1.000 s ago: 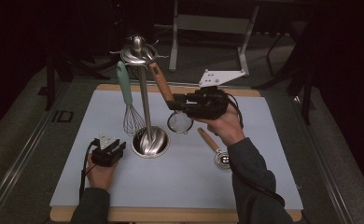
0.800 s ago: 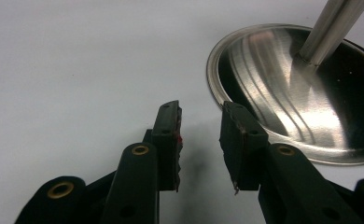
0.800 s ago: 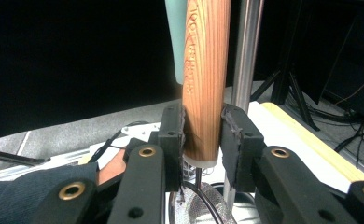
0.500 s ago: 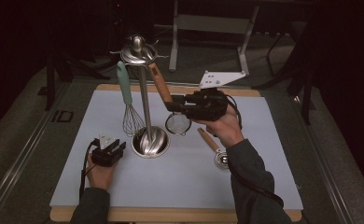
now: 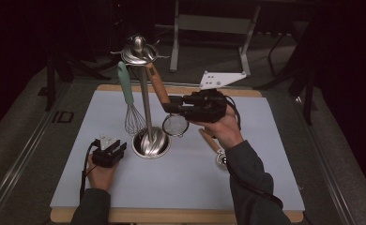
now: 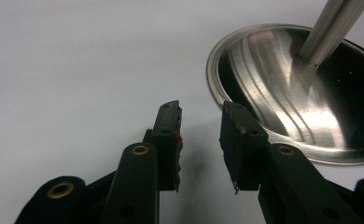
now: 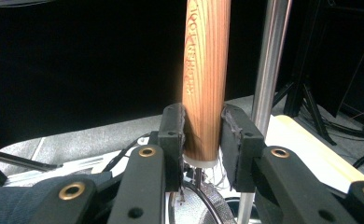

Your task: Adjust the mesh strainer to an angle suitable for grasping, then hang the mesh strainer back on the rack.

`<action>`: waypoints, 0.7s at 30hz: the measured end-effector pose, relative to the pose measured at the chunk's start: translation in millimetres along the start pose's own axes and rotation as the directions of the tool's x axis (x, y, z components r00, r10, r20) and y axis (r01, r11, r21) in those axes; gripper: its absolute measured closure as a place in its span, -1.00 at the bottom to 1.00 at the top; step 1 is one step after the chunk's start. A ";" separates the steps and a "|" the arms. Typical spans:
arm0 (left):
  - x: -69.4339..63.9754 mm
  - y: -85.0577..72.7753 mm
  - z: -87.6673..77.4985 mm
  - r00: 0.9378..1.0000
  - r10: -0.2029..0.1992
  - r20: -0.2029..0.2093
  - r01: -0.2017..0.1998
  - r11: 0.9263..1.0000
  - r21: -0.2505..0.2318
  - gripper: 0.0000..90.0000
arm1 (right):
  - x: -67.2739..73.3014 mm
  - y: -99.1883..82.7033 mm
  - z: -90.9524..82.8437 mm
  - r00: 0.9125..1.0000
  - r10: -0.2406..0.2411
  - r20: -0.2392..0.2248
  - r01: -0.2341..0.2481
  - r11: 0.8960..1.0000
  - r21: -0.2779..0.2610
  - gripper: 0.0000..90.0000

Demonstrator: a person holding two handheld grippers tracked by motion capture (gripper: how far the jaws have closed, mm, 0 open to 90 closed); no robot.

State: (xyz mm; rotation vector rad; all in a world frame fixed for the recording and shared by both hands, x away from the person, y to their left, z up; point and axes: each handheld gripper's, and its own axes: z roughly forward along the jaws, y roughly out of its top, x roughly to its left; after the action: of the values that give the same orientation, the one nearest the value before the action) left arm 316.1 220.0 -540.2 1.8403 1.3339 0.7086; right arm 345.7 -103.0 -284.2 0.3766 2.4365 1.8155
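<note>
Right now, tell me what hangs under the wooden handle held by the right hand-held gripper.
Under the wooden handle hangs a small round mesh strainer, above the mat. The right hand-held gripper covers the joint between handle and strainer.

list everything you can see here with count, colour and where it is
utensil stand: 1, shiny steel pole on a round base, middle of the mat
whisk: 1, mint green handle with wire head, hanging at the stand's left
strainer: 1, wooden handle with round mesh head, held up beside the pole
wooden-handled utensil: 1, wood and metal, lying on the mat near the right forearm
mat: 1, pale blue, covering the table
table: 1, light wood edge showing around the mat
left gripper: 1, black, fingers apart and empty, resting on the mat left of the base
right gripper: 1, black, fingers clamped on the strainer's handle
</note>
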 end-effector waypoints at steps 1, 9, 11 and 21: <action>0.0 0.0 0.0 1.000 0.000 0.000 0.000 1.000 0.000 0.52 | 0.0 0.0 0.0 1.000 0.000 0.000 0.000 1.000 0.000 0.58; 0.3 -0.2 -0.2 1.000 -0.002 0.002 0.002 1.000 -0.002 0.52 | -4.3 -0.9 9.9 1.000 0.011 0.000 -0.011 1.000 0.018 0.58; 0.2 -0.2 -0.2 1.000 -0.003 0.002 0.003 1.000 -0.002 0.52 | -4.6 -0.4 11.5 1.000 0.012 -0.001 -0.012 1.000 0.020 0.58; 0.2 -0.1 0.0 1.000 0.000 0.003 0.000 1.000 0.000 0.52 | -10.0 -1.7 19.3 1.000 0.027 0.009 -0.028 0.999 0.043 0.57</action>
State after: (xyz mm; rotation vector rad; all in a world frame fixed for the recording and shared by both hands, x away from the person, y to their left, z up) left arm 316.1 220.2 -540.2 1.8406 1.3317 0.7062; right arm 359.1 -87.9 -292.3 0.4226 2.4809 1.7701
